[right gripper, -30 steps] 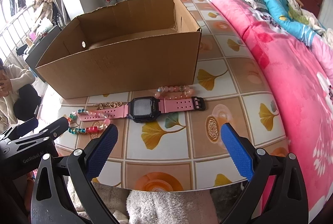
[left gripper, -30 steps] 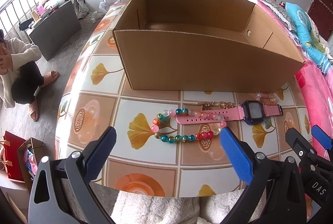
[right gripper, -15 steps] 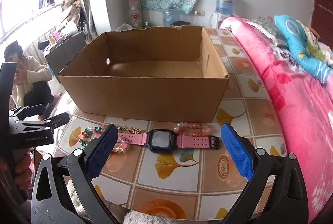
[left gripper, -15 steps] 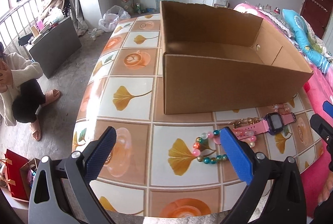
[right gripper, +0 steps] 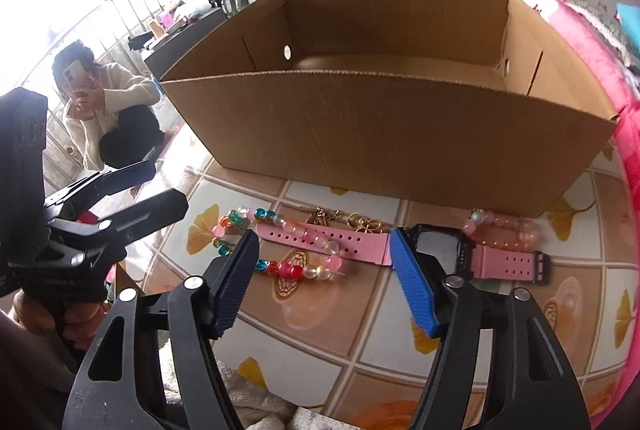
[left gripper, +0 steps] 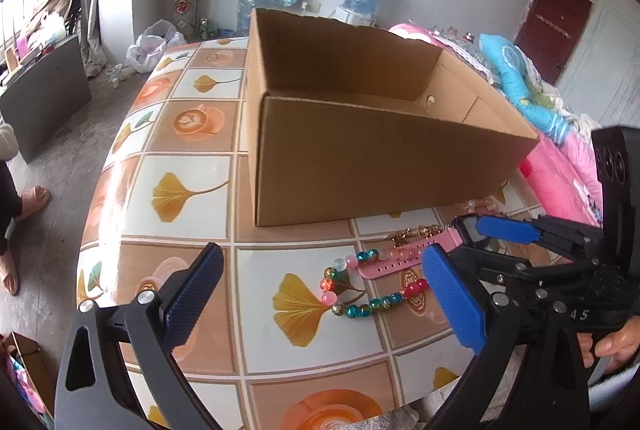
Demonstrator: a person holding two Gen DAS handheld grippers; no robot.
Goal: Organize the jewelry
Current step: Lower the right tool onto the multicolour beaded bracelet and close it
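Note:
A pink watch (right gripper: 360,242) with a black face (right gripper: 438,250) lies on the tiled table in front of an open cardboard box (right gripper: 380,134). A multicoloured bead bracelet (right gripper: 296,266) lies over its strap, a gold chain (right gripper: 344,220) behind it, a pink bead bracelet (right gripper: 508,224) to its right. My right gripper (right gripper: 324,282) is open, its fingers low over the watch strap and beads. My left gripper (left gripper: 320,294) is open above the bead bracelet (left gripper: 360,300); the watch strap (left gripper: 400,256) and box (left gripper: 360,158) lie beyond it. The right gripper (left gripper: 480,236) shows at the right, over the watch.
A pink bed (right gripper: 600,42) runs along the table's right side. A person (right gripper: 108,110) crouches on the floor at the left, near a dark cabinet (left gripper: 44,94). The table's near edge (left gripper: 320,406) is close below the grippers.
Both grippers have moved forward and down towards the jewelry. The right gripper now has its fingers over the watch strap. Both stay open.

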